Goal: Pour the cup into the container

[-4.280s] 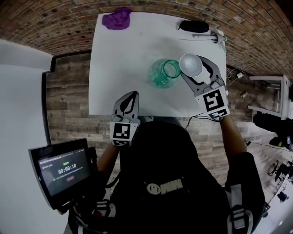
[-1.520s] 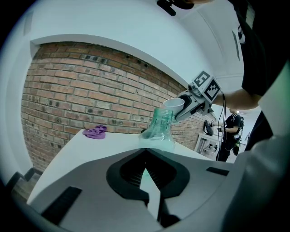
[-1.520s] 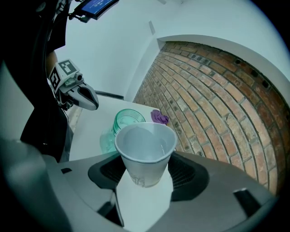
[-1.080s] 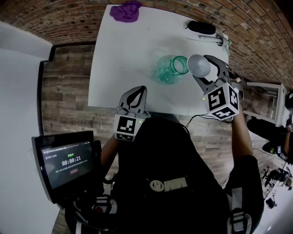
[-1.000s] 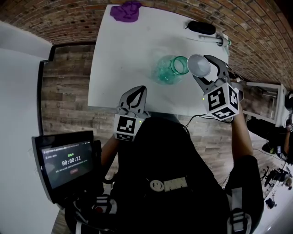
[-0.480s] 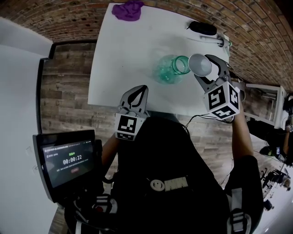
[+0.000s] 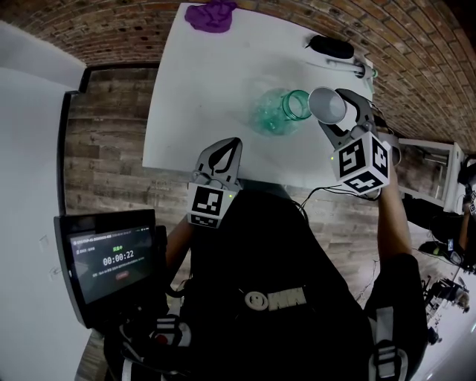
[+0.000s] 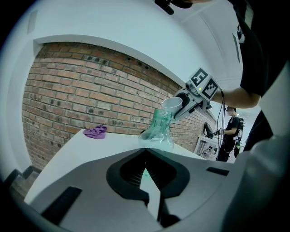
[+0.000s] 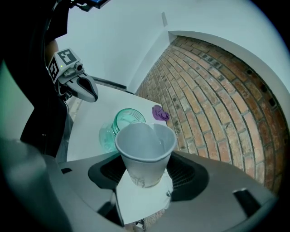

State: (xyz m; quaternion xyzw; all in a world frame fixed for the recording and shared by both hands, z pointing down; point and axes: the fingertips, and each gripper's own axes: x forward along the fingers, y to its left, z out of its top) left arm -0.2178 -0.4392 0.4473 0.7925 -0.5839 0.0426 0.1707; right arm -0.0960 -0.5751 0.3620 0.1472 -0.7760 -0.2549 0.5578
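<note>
A white paper cup (image 9: 146, 152) sits between the jaws of my right gripper (image 9: 145, 174), which is shut on it. The cup (image 7: 327, 104) is tipped with its rim toward the mouth of a green-tinted glass jar (image 7: 280, 111) standing on the white table (image 7: 201, 97). In the left gripper view the cup (image 8: 172, 103) leans over the jar's neck (image 8: 159, 130). The cup's inside looks empty. My left gripper (image 7: 221, 158) hangs shut at the table's near edge, holding nothing, well left of the jar (image 9: 118, 127).
A purple cloth (image 7: 211, 15) lies at the table's far left corner. A black oblong object (image 7: 332, 46) and a white tool (image 7: 349, 65) rest at the far right. A screen with a timer (image 7: 113, 260) stands at my left. Brick-patterned floor surrounds the table.
The right gripper and cup have crept slightly to the right and up in the head view, staying tipped at the jar's mouth. The left gripper has stayed put.
</note>
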